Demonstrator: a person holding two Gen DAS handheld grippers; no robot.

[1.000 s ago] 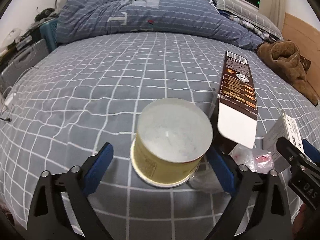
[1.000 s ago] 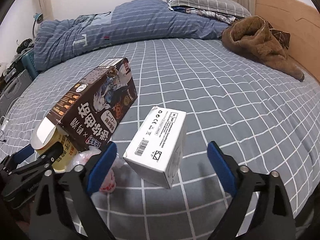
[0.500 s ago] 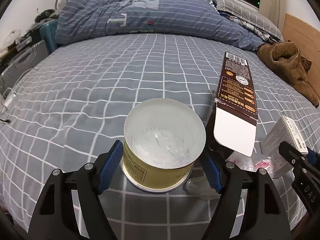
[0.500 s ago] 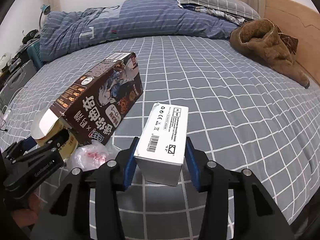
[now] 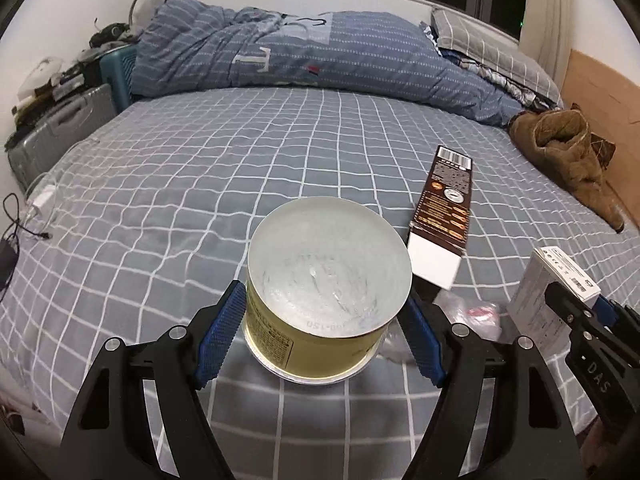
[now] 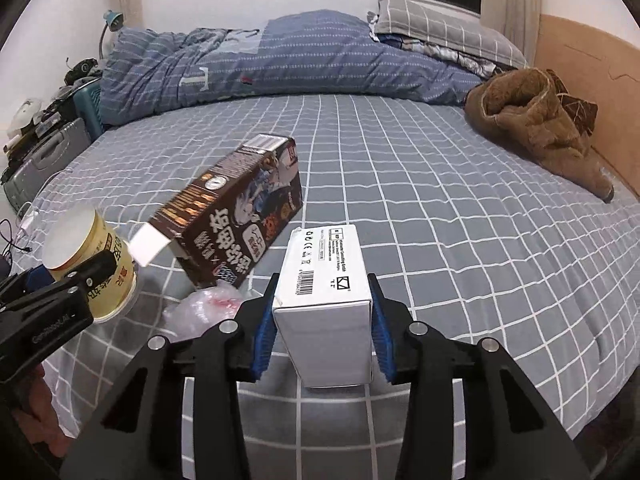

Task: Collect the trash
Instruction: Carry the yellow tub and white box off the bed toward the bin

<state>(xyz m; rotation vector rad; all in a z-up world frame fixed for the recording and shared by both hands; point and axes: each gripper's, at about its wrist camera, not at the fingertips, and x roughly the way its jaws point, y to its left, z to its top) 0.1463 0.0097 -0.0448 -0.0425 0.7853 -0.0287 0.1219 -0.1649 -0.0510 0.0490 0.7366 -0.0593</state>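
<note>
An upside-down yellow paper cup point(image 5: 328, 264) is clamped between the blue pads of my left gripper point(image 5: 324, 300) and hangs just above the checked bedsheet point(image 5: 200, 184). My right gripper point(image 6: 323, 284) is shut on a white cardboard box point(image 6: 328, 256), also raised off the bed. In the right wrist view the cup point(image 6: 80, 240) and left gripper point(image 6: 70, 272) show at the left edge. A brown printed carton point(image 6: 240, 216) lies on its side between the two, with a crumpled clear plastic wrapper point(image 6: 208, 304) at its near end.
A rolled blue duvet point(image 5: 320, 52) and pillows point(image 5: 492, 52) fill the far side of the bed. A brown fleece garment point(image 6: 536, 128) lies by the wooden headboard point(image 6: 592, 72) on the right. A grey suitcase point(image 5: 52, 132) and clutter stand past the left edge.
Both grippers went from wide open to closed, the left on the cup and the right on the white box. Both then rose, lifting their loads off the sheet.
</note>
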